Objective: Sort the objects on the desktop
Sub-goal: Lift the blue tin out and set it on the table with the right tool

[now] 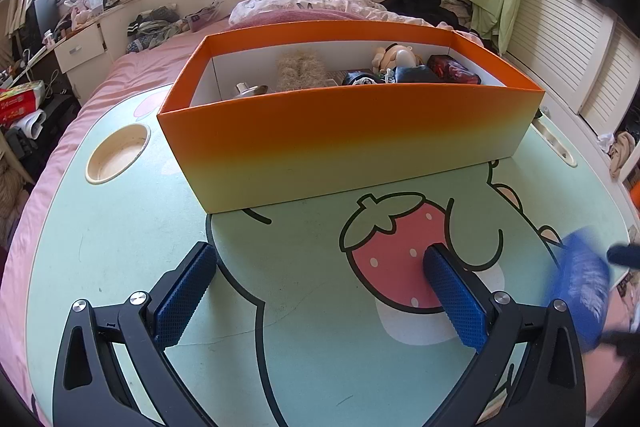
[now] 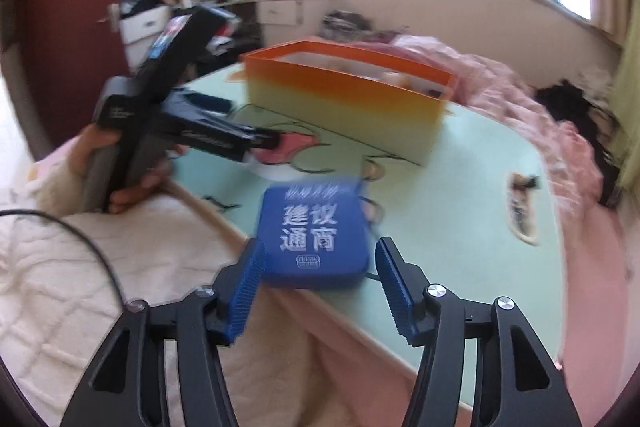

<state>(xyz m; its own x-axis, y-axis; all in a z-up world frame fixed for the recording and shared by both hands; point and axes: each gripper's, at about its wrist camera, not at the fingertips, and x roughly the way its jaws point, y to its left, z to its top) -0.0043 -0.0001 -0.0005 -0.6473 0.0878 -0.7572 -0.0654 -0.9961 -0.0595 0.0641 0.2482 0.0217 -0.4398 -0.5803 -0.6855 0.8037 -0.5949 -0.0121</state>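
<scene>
A mint-green lap desk (image 1: 120, 251) printed with a cartoon strawberry (image 1: 394, 251) sits on a pink-sheeted bed (image 1: 132, 67) in a cluttered bedroom, window light washing across the far wall. A round cup recess (image 1: 116, 154) is sunk into the desk's far left corner. Along the far edge stands the cardboard box (image 1: 344, 143), glossy orange fading to pale yellow, white inside, with a fuzzy tan item (image 1: 301, 70), a small pale doll figure (image 1: 394, 58) and a shiny red packet (image 1: 454, 70) in it. The left gripper (image 1: 320, 287) hovers over the desk's middle, jaws spread wide with nothing between them, ridged blue pads (image 1: 184, 295) showing. At the near right edge lies the blue pouch (image 2: 314, 235), soft and rounded, white Chinese characters on top, partly overhanging. The right gripper (image 2: 318, 287) is spread around its near end; the left pad looks close against it, but blur hides whether either pad touches. A small tan-and-dark trinket (image 2: 522, 205) lies near the desk's right edge, well apart from the pouch.
</scene>
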